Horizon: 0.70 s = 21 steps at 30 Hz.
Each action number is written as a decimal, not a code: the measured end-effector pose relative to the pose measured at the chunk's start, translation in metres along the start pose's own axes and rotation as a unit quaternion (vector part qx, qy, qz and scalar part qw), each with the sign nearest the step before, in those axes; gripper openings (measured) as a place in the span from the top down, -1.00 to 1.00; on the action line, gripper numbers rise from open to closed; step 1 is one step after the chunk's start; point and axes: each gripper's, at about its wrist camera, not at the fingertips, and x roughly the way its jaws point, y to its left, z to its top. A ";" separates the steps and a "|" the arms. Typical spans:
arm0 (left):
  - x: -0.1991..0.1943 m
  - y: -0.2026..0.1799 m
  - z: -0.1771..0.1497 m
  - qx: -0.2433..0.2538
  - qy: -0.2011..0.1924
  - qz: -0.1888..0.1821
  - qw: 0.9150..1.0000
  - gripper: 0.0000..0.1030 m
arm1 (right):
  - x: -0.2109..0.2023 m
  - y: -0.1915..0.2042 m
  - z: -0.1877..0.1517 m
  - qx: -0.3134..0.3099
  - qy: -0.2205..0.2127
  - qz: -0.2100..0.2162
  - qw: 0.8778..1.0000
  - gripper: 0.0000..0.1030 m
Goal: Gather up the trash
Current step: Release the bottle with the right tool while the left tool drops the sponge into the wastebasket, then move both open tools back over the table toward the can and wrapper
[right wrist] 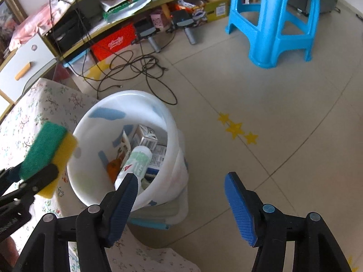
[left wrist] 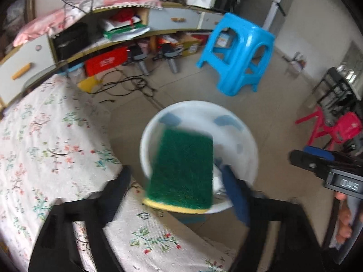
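A green and yellow sponge [left wrist: 181,170] hangs over the white bucket [left wrist: 247,140] on the floor. It shows in the right wrist view [right wrist: 48,149] at the bucket's left rim. My left gripper [left wrist: 181,195] has its jaws wide apart, and the sponge sits between them, blurred. Whether they still touch it I cannot tell. My right gripper [right wrist: 181,206] is open and empty, just right of the bucket [right wrist: 172,122]. The bucket holds a white tube [right wrist: 136,163], small boxes [right wrist: 147,140] and other trash.
A table with a floral cloth [left wrist: 45,147] stands left of the bucket. A blue plastic stool [right wrist: 279,20] is on the tiled floor beyond. Black cables [right wrist: 136,68] lie near a cluttered low shelf [right wrist: 102,22]. A red stool [left wrist: 329,127] is at the right.
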 end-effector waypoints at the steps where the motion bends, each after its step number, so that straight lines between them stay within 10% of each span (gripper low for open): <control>1: -0.001 -0.002 0.001 0.003 -0.004 0.004 1.000 -0.77 | -0.001 0.000 0.000 0.001 -0.002 0.000 1.000 -0.36; 21: -0.072 0.080 -0.067 -0.059 -0.004 0.080 0.995 -0.98 | -0.018 0.053 -0.002 -0.054 -0.029 0.024 0.998 -0.59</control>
